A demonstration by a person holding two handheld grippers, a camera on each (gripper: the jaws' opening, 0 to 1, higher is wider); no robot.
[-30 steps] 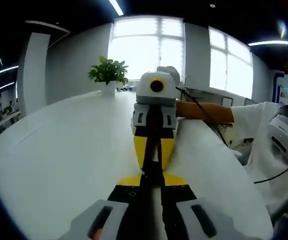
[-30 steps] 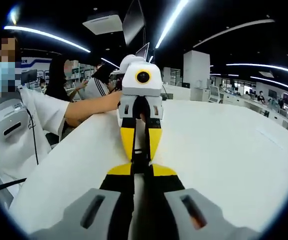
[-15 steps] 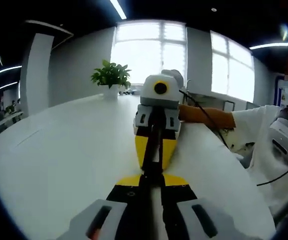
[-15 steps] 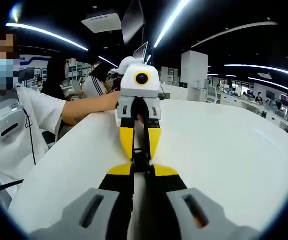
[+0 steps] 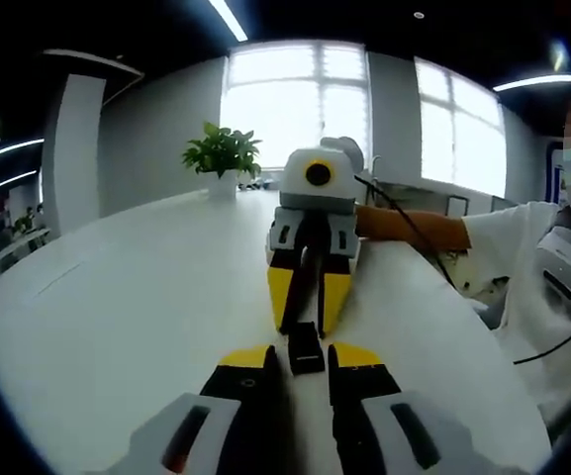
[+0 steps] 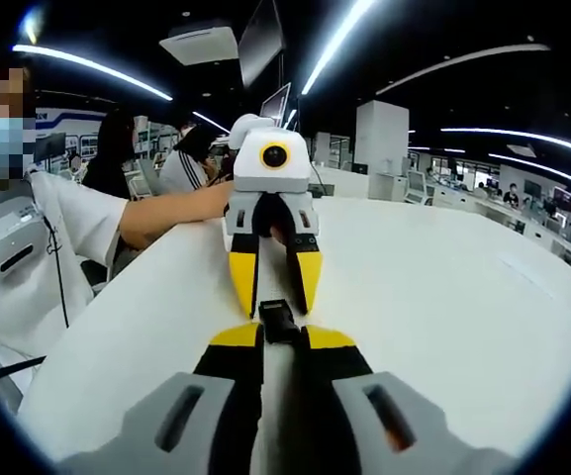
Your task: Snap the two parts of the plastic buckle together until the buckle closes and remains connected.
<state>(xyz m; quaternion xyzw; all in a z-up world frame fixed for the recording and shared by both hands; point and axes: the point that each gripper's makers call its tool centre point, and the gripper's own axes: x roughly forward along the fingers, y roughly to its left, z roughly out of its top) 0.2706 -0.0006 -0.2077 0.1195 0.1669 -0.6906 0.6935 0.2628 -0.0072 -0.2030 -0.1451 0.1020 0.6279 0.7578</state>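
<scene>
Buckle, black, closed on white table: we log left gripper parted around it, right gripper pinching its near end.

The buckle at lower centre is black, lying on a plain white table. Both the left gripper and the right gripper have yellow-tipped black jaws on grey-white bodies. A green plant stands upper left; the person's sleeve at right is white.
</scene>
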